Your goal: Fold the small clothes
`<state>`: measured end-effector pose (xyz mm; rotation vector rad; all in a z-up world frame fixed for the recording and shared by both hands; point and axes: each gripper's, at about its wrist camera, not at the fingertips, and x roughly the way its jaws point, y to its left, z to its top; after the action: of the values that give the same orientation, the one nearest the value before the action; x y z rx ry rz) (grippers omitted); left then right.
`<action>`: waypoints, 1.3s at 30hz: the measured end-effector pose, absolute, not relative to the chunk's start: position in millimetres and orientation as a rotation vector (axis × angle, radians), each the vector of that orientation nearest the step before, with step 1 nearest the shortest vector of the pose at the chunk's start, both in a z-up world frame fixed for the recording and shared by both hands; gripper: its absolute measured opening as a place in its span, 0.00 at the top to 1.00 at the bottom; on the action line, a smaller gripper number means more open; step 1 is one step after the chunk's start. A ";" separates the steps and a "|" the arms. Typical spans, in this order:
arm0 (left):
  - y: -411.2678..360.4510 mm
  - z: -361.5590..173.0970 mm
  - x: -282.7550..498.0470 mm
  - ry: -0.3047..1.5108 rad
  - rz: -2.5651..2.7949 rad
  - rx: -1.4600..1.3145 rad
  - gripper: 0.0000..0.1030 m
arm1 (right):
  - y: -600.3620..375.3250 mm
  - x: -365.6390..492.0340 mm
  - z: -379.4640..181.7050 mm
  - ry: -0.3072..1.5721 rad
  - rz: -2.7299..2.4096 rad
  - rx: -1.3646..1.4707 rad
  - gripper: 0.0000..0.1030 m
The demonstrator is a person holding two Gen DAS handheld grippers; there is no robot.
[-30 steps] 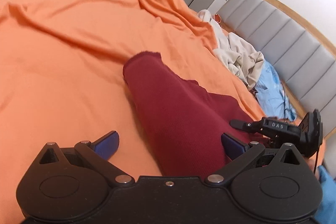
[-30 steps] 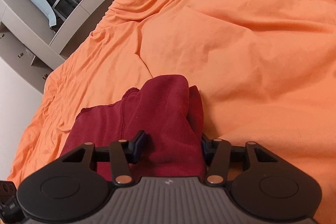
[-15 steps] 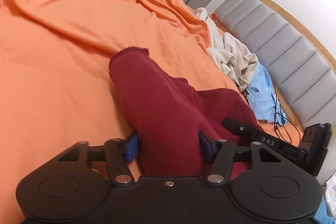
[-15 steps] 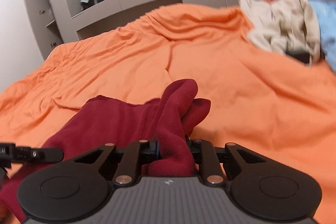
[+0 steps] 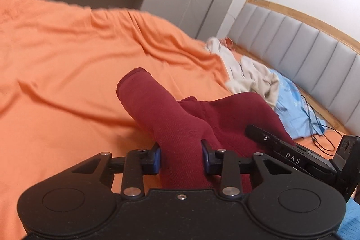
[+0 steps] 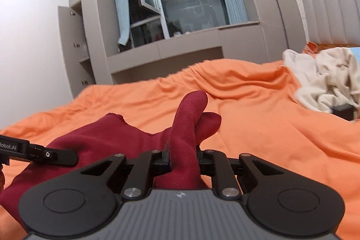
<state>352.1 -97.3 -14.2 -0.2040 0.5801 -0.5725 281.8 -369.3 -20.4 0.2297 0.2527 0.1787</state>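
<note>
Maroon knit fabric is filling the gap of both my tongs. In the left wrist view my left tongs (image 5: 181,158) are closing on a bunched fold of the dark red knitted garment (image 5: 171,127), their blue pads pressing it from either side. In the right wrist view my right tongs (image 6: 183,160) are clamping another fold of the same garment (image 6: 108,138), pinched tight.

What the coming move is turning on, as I am judging it, is this: the garment is running crosswise between my two hands, with a tube-like end, perhaps a sleeve or a leg, pointing away from each pair of tongs toward the far side of the bed. Neither hand is nearer; each is holding its own end, and the right tongs are showing just beside the cloth at the right of the left view.

Beyond that, the orange bed sheet (image 5: 67,55) is lying wrinkled under the garment's sagging middle. Farther off, near the grey padded headboard (image 5: 303,42), a rumpled cream cloth (image 5: 249,75) and a light blue cloth (image 5: 290,102) are heaped, well apart from my work.

Both tongs' bodies are hiding the nearest hems, so I cannot tell what kind of garment this is, nor how much of it is hanging clear of the bed.
</note>
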 end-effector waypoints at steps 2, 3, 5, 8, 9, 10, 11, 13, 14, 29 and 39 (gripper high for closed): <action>-89.1 -6.0 350.4 0.554 -0.544 -0.184 0.65 | -361.3 293.1 -19.8 0.250 0.208 0.266 0.84; -84.7 -3.2 350.6 0.546 -0.529 -0.176 0.65 | -357.3 299.3 -19.7 0.252 0.222 0.283 0.84; -75.3 0.1 352.3 0.539 -0.495 -0.174 0.65 | -348.7 312.5 -21.5 0.255 0.242 0.311 0.84; -59.6 0.9 357.6 0.538 -0.446 -0.174 0.65 | -338.0 332.2 -29.9 0.283 0.268 0.335 0.84; -55.0 -0.8 359.9 0.547 -0.430 -0.174 0.65 | -334.9 336.8 -33.6 0.296 0.273 0.335 0.84; -51.1 -3.2 363.2 0.558 -0.418 -0.179 0.65 | -332.4 341.3 -37.8 0.312 0.277 0.331 0.84; -46.6 -7.1 366.5 0.574 -0.409 -0.189 0.65 | -329.9 345.2 -42.0 0.331 0.277 0.325 0.84; -39.2 -16.8 373.0 0.613 -0.397 -0.207 0.65 | -327.0 351.4 -50.1 0.373 0.271 0.309 0.84; -37.1 -22.3 375.9 0.632 -0.390 -0.211 0.65 | -326.5 353.6 -54.2 0.392 0.259 0.301 0.84; -32.8 -51.7 388.2 0.727 -0.283 -0.188 0.25 | -336.9 352.7 -74.8 0.517 0.156 0.334 0.11; -23.3 -44.3 376.1 0.684 -0.210 -0.236 0.04 | -343.4 334.7 -62.9 0.485 0.121 0.328 0.00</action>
<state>376.1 -23.3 -44.3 -0.2360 0.6843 -0.2100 334.7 -343.4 -62.9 0.3285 0.4849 0.1211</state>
